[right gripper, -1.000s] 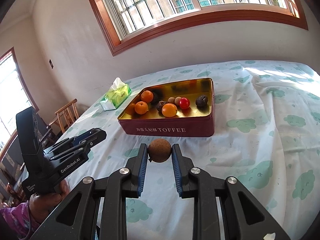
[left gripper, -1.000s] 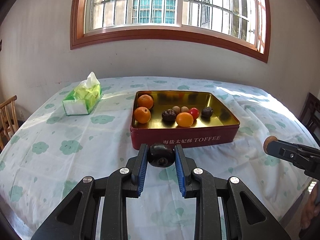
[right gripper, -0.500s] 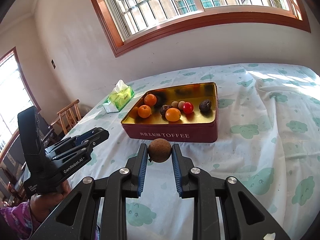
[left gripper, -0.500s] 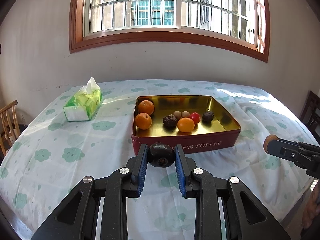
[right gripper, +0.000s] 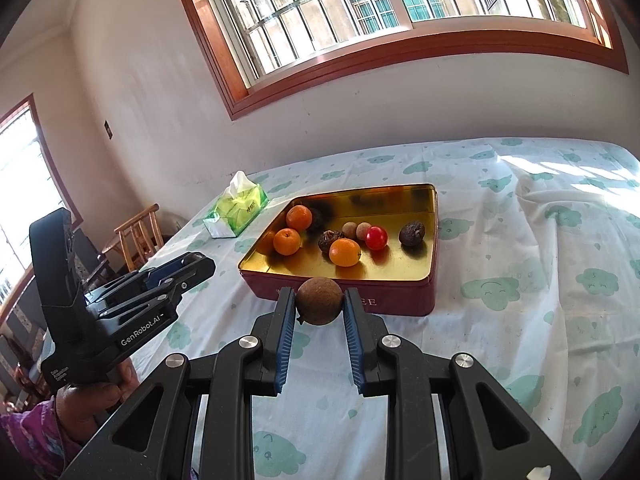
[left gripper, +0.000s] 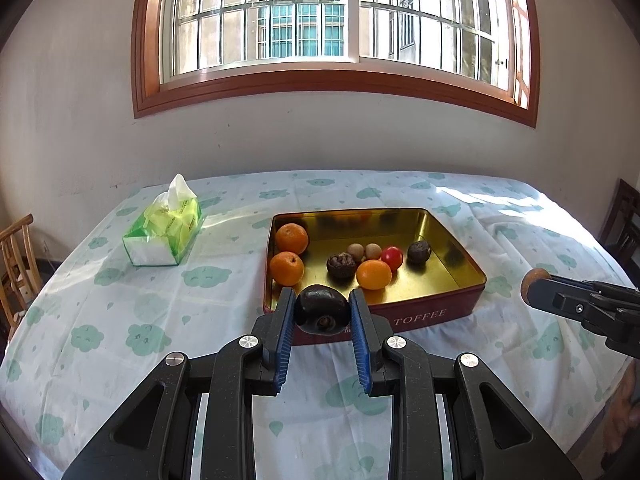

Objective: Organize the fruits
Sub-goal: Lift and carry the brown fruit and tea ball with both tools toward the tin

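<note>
A red tin with a gold inside stands on the table and holds three oranges, a red tomato, two small brown fruits and two dark wrinkled fruits. My left gripper is shut on a dark round fruit, held in the air just before the tin's front wall. My right gripper is shut on a brown round fruit, also in front of the tin. Each gripper shows in the other's view: the right gripper and the left gripper.
A green tissue pack lies left of the tin on the cloud-print tablecloth. A wooden chair stands at the table's left end and a dark chair at the right. A wall with a window rises behind the table.
Both grippers have risen a little with their fruits still held, so each fruit now overlaps the tin's front wall and more of the tin's inside shows.
</note>
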`<move>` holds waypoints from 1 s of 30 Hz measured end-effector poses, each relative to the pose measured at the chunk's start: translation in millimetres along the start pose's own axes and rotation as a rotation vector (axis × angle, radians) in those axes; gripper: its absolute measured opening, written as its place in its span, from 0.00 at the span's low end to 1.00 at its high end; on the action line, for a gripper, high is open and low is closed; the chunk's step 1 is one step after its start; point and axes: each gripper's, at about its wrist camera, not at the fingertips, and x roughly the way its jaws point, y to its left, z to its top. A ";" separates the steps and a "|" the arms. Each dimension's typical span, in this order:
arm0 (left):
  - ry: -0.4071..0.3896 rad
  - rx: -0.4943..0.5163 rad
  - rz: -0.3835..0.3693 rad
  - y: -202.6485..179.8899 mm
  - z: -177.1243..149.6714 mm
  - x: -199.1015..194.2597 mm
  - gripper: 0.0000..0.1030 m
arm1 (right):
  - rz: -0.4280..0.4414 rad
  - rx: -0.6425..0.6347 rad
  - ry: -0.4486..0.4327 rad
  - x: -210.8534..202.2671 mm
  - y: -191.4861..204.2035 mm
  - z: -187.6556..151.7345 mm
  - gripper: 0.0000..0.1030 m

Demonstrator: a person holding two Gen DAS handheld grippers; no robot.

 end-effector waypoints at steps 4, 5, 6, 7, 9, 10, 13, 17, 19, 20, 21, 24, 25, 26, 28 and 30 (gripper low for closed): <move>0.004 0.003 -0.001 -1.0 4.4 6.2 0.27 | 0.003 -0.001 0.001 5.5 -2.5 5.5 0.22; 0.005 0.004 -0.001 -1.6 5.1 7.5 0.27 | 0.003 -0.001 0.000 5.5 -2.5 5.5 0.22; 0.005 0.006 -0.001 -2.1 6.4 8.8 0.27 | 0.004 -0.001 0.001 6.2 -2.9 6.0 0.22; 0.004 0.008 -0.001 -2.6 7.4 10.4 0.27 | 0.004 -0.002 0.001 7.1 -3.3 7.1 0.22; 0.008 0.010 -0.001 -3.3 9.2 14.2 0.27 | 0.005 -0.005 0.001 10.4 -3.9 10.3 0.22; 0.011 0.010 -0.002 -3.2 10.2 16.7 0.27 | 0.006 -0.005 0.003 12.6 -4.7 12.1 0.22; 0.015 0.011 -0.002 -3.3 13.4 23.3 0.27 | 0.008 -0.004 0.005 18.3 -7.5 16.2 0.22; 0.023 0.013 -0.002 -3.1 16.5 31.4 0.27 | 0.010 0.000 0.008 25.4 -11.0 21.2 0.22; 0.025 0.013 -0.002 -2.7 18.1 34.9 0.27 | 0.011 0.001 0.009 28.9 -13.3 23.3 0.22; 0.026 0.014 -0.001 -2.6 18.8 36.6 0.27 | 0.011 0.001 0.009 30.4 -13.9 24.4 0.22; 0.028 0.014 0.000 -2.1 19.6 38.4 0.27 | 0.012 0.002 0.009 30.5 -14.2 24.3 0.22; 0.031 0.010 0.001 -0.6 21.0 43.7 0.27 | 0.010 0.002 0.013 36.4 -17.2 26.6 0.22; 0.034 0.009 0.001 -0.1 21.2 45.8 0.27 | 0.009 0.003 0.015 38.5 -18.2 27.2 0.22; 0.038 0.008 0.000 0.5 21.5 48.4 0.27 | 0.009 0.003 0.016 40.1 -19.6 27.9 0.22; 0.044 0.005 -0.001 1.8 21.6 52.8 0.27 | 0.007 0.004 0.017 43.2 -21.9 28.8 0.22; 0.048 0.008 0.001 1.9 22.3 56.6 0.27 | 0.007 0.010 0.018 46.0 -24.2 29.3 0.22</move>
